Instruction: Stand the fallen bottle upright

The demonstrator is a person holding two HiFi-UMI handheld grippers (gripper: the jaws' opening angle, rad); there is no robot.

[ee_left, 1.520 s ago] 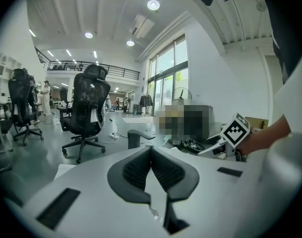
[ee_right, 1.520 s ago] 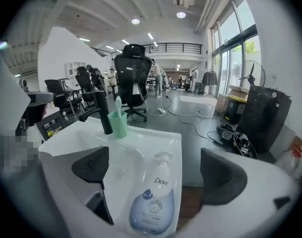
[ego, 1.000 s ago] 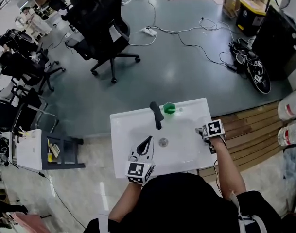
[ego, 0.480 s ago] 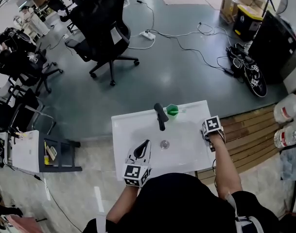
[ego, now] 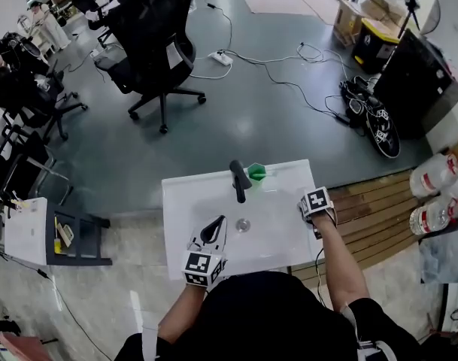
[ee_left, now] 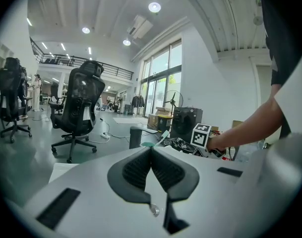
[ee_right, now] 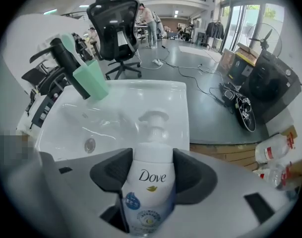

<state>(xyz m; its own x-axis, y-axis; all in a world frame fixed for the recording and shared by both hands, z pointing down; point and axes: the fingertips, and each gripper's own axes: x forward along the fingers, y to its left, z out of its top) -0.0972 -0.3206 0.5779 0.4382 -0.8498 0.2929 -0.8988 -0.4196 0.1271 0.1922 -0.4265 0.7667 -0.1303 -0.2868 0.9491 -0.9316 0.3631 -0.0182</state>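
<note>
Right hand-held gripper (ee_right: 152,166): its jaws have just been closing, and I see them narrowed onto the white pump bottle (ee_right: 151,190). They pinch its shoulder from both sides. The pump head sticks out past the jaw tips, and the sink (ee_right: 160,90) lies beyond it. Left hand-held gripper (ee_left: 151,155): jaws pressed together with nothing between them.

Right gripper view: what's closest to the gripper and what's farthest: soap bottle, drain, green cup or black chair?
1. Soap bottle: the right gripper just closed its jaws on it.
2. Drain: lower left.
3. Green cup: upper left.
4. Black chair: far back, top.
</note>
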